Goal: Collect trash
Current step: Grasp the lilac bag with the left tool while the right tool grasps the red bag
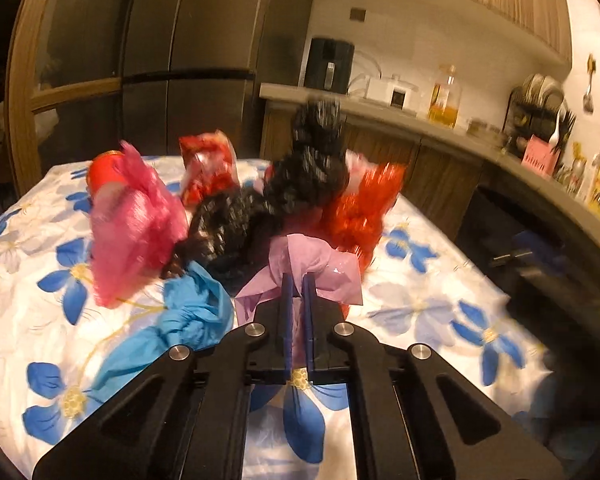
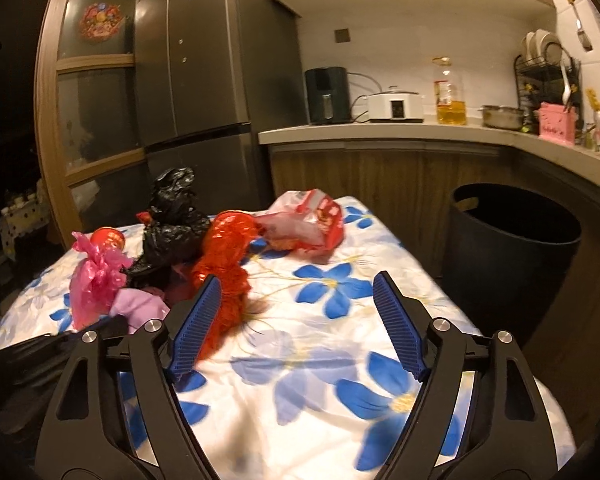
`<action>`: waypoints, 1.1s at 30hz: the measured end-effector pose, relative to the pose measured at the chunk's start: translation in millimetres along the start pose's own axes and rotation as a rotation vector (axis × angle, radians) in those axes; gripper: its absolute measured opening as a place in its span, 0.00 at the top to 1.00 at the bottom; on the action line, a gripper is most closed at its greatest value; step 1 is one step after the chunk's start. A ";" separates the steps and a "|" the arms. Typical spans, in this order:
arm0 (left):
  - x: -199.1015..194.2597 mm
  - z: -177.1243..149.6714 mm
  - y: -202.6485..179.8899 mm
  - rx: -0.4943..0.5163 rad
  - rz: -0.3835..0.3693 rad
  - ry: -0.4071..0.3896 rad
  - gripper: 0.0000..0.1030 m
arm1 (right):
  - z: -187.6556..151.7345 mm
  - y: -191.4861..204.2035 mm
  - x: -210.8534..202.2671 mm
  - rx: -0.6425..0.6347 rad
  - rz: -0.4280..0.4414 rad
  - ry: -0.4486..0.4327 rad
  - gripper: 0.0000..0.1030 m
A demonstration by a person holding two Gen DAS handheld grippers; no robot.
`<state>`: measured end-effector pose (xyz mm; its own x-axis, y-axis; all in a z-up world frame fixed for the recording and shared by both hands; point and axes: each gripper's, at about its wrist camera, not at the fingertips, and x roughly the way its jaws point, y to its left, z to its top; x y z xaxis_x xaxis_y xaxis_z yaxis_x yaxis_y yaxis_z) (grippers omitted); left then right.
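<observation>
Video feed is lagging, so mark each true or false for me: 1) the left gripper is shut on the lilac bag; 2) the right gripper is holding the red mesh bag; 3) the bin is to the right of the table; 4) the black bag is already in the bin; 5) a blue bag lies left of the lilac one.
1) True: the left gripper is shut on the lilac bag.
2) False: the right gripper is open and holds nothing; the red mesh bag lies by its left finger.
3) True: the bin stands right of the table.
4) False: the black bag is on the table.
5) True: the blue bag.
</observation>
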<state>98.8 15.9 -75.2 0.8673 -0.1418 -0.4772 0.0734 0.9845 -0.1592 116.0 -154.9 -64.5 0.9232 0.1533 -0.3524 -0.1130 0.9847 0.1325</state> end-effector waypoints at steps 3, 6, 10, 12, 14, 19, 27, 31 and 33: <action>-16.0 6.4 7.4 -0.029 -0.001 -0.048 0.96 | -0.2 8.0 17.3 0.013 0.041 0.020 0.30; -23.2 10.8 12.7 -0.043 0.012 -0.069 0.96 | -1.1 16.8 36.6 0.013 0.068 0.047 0.36; -21.6 13.0 15.7 -0.046 0.028 -0.062 0.96 | -2.4 28.2 58.0 0.007 0.101 0.073 0.40; -17.6 13.4 16.4 -0.048 0.034 -0.048 0.96 | -1.8 31.6 67.1 0.008 0.119 0.083 0.40; -15.8 12.9 18.5 -0.049 0.038 -0.038 0.96 | 0.1 31.8 74.3 0.018 0.144 0.096 0.40; -12.6 16.6 18.3 -0.047 0.044 -0.036 0.96 | 0.1 33.9 87.9 0.028 0.196 0.138 0.40; -15.7 18.4 11.9 -0.031 0.064 -0.044 0.96 | -3.4 36.8 75.6 -0.045 0.197 0.144 0.67; -17.9 18.1 5.8 -0.020 0.078 -0.047 0.96 | -1.6 27.3 54.4 -0.064 0.162 0.106 0.68; -20.0 17.9 2.7 -0.016 0.082 -0.049 0.96 | 0.9 16.7 41.3 -0.050 0.149 0.090 0.68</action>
<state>90.5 23.2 -50.7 0.8931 -0.0547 -0.4465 -0.0067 0.9909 -0.1348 152.5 -132.2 -76.0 0.8584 0.3024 -0.4144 -0.2664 0.9531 0.1437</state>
